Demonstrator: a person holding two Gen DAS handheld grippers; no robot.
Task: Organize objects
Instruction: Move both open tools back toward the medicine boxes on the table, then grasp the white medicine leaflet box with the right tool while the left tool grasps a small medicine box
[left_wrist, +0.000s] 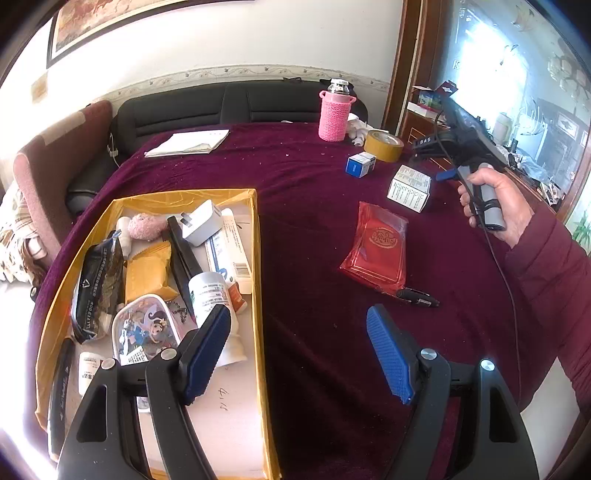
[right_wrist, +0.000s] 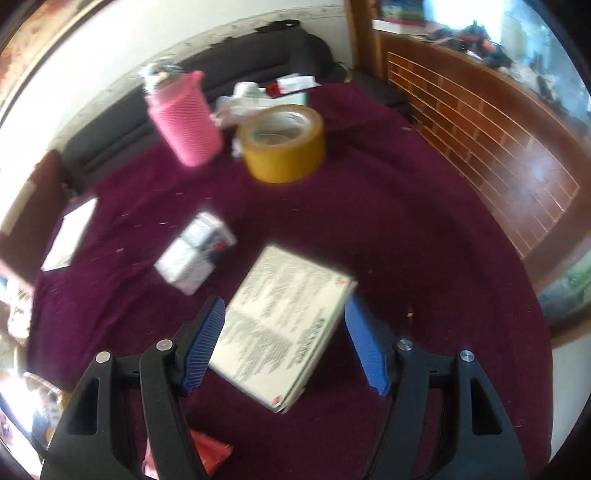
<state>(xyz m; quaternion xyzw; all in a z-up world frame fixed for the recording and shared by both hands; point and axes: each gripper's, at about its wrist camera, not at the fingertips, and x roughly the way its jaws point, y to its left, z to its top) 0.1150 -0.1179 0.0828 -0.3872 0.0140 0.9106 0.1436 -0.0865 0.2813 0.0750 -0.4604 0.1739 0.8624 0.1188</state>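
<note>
Your left gripper (left_wrist: 299, 354): spread, empty, over yellow box's (left_wrist: 255, 236) edge | your right gripper (right_wrist: 284, 343): spread around white printed carton (right_wrist: 280, 325), contact unclear, picture blurred

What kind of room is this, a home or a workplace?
Most likely a living room in a home. A dark sofa stands against the wall behind the table with the purple cloth, a framed picture hangs above it, and small household things fill the yellow box.
</note>
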